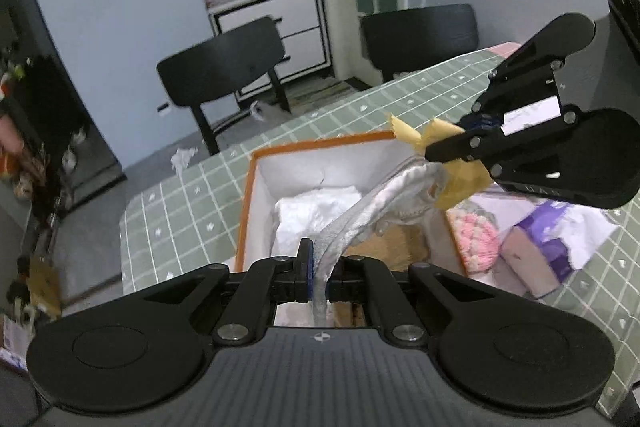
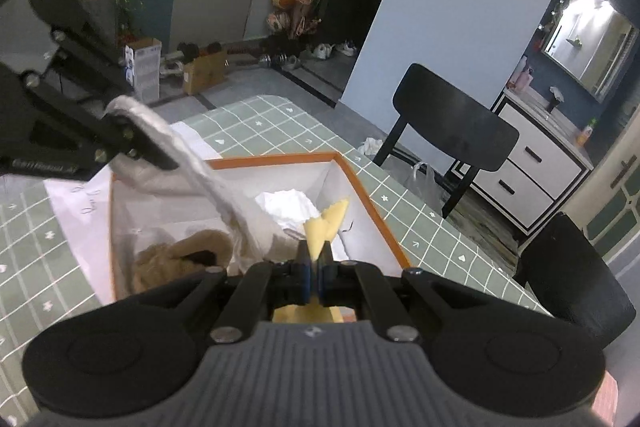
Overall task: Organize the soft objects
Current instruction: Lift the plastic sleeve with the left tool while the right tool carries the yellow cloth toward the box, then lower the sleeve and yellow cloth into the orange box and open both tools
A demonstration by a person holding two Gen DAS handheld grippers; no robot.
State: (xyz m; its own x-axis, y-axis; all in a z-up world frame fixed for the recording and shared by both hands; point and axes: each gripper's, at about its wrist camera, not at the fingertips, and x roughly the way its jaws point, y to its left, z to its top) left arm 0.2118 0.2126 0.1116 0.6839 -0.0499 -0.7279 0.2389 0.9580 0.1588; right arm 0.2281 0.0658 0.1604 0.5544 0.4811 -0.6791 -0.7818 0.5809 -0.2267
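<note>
left tongs point(image 1: 318, 273) clamped on grey-white cloth point(image 1: 360, 211) | right tongs point(image 2: 316, 277) pinching yellow cloth point(image 2: 326, 223) | both over orange-rimmed box point(image 2: 376, 211) on checked surface point(image 1: 192, 203) | likely stretched taut for stowing inside

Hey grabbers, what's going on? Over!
Left gripper shut on grey-white cloth. Right gripper shut on its yellow cloth end. Cloth stretched above orange-rimmed white box. Nothing blocking.

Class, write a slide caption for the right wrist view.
Right gripper pinches yellow cloth above the orange-rimmed box.
</note>
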